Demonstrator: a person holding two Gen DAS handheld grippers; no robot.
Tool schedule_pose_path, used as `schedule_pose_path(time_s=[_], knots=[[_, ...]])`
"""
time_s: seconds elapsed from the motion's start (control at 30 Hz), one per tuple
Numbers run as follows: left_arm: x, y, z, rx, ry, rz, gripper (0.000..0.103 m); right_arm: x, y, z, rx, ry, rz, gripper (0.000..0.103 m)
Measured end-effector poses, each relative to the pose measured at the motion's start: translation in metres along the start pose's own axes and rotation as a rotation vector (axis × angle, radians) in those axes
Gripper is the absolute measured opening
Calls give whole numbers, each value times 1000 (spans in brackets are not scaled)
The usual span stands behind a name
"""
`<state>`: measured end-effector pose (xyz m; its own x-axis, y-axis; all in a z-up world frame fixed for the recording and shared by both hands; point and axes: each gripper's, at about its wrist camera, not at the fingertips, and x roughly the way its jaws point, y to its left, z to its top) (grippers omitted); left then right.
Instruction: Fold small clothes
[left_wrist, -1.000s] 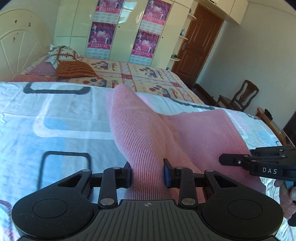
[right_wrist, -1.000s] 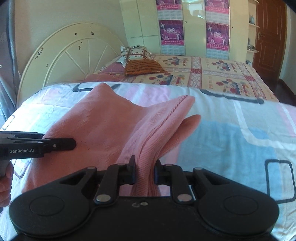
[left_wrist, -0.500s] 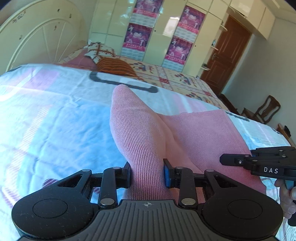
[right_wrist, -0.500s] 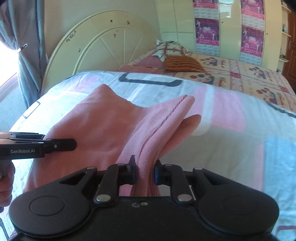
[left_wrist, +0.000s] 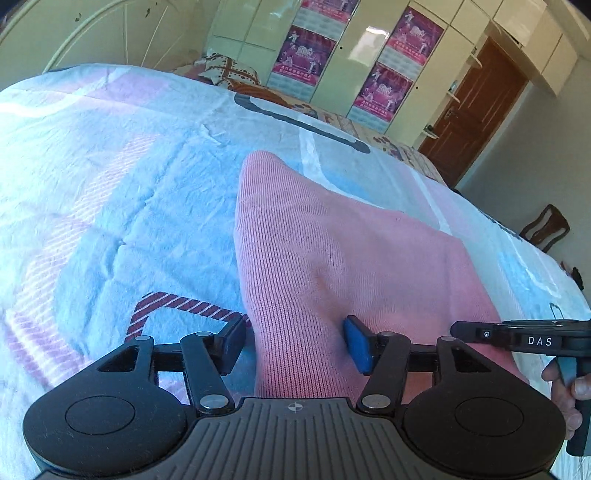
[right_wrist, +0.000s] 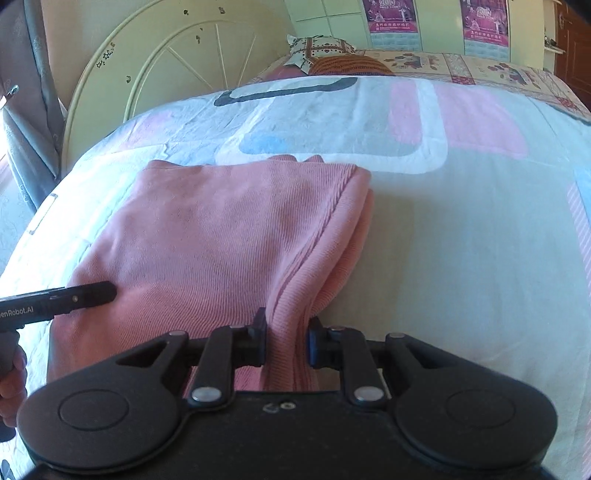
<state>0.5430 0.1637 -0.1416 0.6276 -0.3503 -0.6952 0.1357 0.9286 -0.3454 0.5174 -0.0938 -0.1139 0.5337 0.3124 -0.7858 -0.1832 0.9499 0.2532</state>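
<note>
The pink knit garment (right_wrist: 229, 236) is lying on the bed (right_wrist: 443, 240), spread over the pale patterned sheet, and both grippers are working its near edge. On the left wrist view the left gripper (left_wrist: 295, 341) is letting go: its jaws have just been opening and are now standing spread, with the corner of the knit between them but no longer squeezed, the blue pad clear of the fabric on one side. That looks like a release made because this corner has been laid where it belongs, flat against the sheet.

The right gripper (right_wrist: 286, 341) is telling a different story. Its jaws are pinching a thick bunch of ribbed layers, and the fabric is rising in a ridge from the bed into the grip. Holding on here is probably keeping the stacked edge aligned while the other side settles.

Each gripper is showing at the edge of the other's view, so the two are sitting near one another along the same edge, which suits a fold carried over as one straight line.

The far side of the garment is looking smooth; the right-hand edge is showing several stacked layers, so a fold appears to be in. I judge the right corner's release to be the remaining part of this step.
</note>
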Motion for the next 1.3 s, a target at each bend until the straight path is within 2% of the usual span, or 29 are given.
schedule_pose_path(time_s=[0.07, 0.1, 0.13, 0.2, 0.23, 0.27, 0.33, 0.37, 0.4, 0.43, 0.47, 0.5, 0.6, 0.63, 0.77, 0.9, 1.03, 1.1, 1.17, 1.23, 1.3], knots=[[-9, -3, 4, 25, -27, 21, 58, -6, 0, 2, -4, -8, -10, 26], [-17, -3, 7, 37, -55, 35, 58, -12, 0, 4, -9, -22, -33, 38], [-23, -1, 10, 39, -78, 42, 58, -21, 0, 6, -20, -58, -57, 41], [-31, 1, 21, 41, -129, 42, 58, -34, -3, 14, -30, -120, -52, 35], [-31, 0, 28, 55, -142, 30, 57, -35, -5, 21, -24, -130, -52, 25], [-29, -4, 33, 73, -145, 11, 46, -33, -6, 27, -30, -134, -49, 19], [-16, -14, 43, 102, -119, -25, 38, -24, -2, 36, -56, -117, -37, 9], [-8, -20, 46, 123, -102, -29, 38, -17, 1, 39, -80, -102, -38, 9], [4, -24, 47, 133, -60, -24, 38, -7, 4, 40, -116, -77, -62, 7], [16, -26, 45, 130, -1, -27, 38, 3, 6, 38, -154, -45, -108, 0], [24, -28, 42, 131, 23, -20, 38, 12, 6, 37, -178, -14, -158, 0], [26, -29, 37, 135, 17, -15, 38, 15, 4, 36, -192, -25, -182, 0], [14, -30, 35, 134, 0, -28, 38, 15, 7, 36, -209, -20, -221, 0], [3, -30, 31, 137, -18, -39, 38, 9, 7, 34, -207, -28, -226, 3], [-33, -29, 5, 150, -72, -53, 38, -31, 15, 16, -199, -74, -138, 7], [-59, -30, -27, 143, -92, -56, 38, -53, 40, -17, -283, -54, -62, 8], [-77, -28, -41, 114, -102, -46, 38, -54, 52, -41, -357, -4, -90, 10], [-75, -26, -47, 109, -85, -26, 38, -54, 52, -47, -368, 4, -89, 9], [-66, -27, -56, 133, -41, 28, 25, -49, 51, -51, -389, 19, -130, 4], [-62, -36, -70, 217, -20, 102, 23, -46, 48, -55, -399, 13, -156, 2], [-64, -40, -77, 226, -18, 126, 23, -44, 49, -56, -415, 7, -173, 1]])
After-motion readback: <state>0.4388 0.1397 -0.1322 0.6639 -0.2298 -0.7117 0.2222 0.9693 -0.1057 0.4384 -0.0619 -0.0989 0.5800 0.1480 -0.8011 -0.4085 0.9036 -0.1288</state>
